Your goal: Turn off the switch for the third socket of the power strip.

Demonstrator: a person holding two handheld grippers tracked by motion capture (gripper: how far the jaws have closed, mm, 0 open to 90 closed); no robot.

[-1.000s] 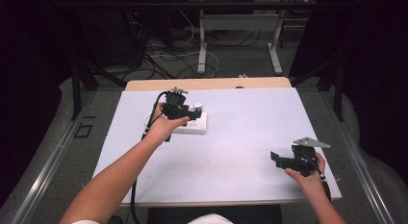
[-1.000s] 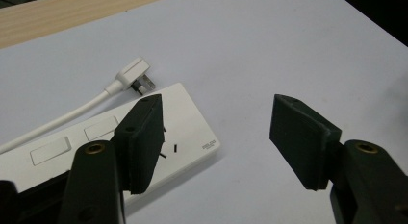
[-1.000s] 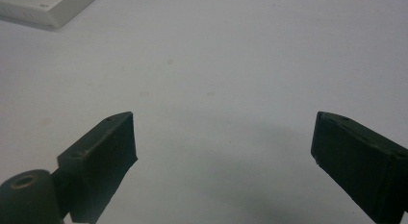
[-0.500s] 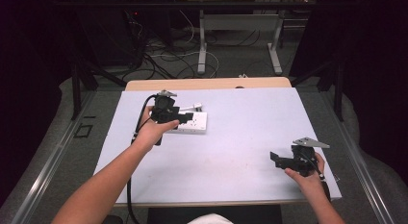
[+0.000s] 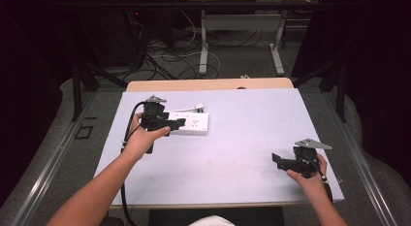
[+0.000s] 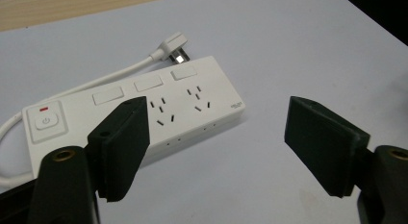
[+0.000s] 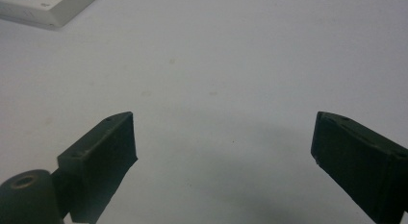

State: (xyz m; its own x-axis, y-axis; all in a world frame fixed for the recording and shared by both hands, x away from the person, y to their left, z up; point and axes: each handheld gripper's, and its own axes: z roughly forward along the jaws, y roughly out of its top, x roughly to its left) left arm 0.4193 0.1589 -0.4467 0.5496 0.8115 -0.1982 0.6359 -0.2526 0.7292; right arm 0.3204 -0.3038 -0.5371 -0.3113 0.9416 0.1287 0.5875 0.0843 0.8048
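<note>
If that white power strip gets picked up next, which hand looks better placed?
Probably the left. The left gripper hovers open right beside the power strip, while the right gripper sits open near the table's opposite front corner.

white power strip (image 6: 130, 113) flat on table (plug (image 6: 175, 48) unplugged)

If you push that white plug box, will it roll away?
Probably not: the white rectangular power strip lies flat, so it would likely slide. Its hard-looking plastic body should stay stiff, while its white cord would probably flop behind.
</note>
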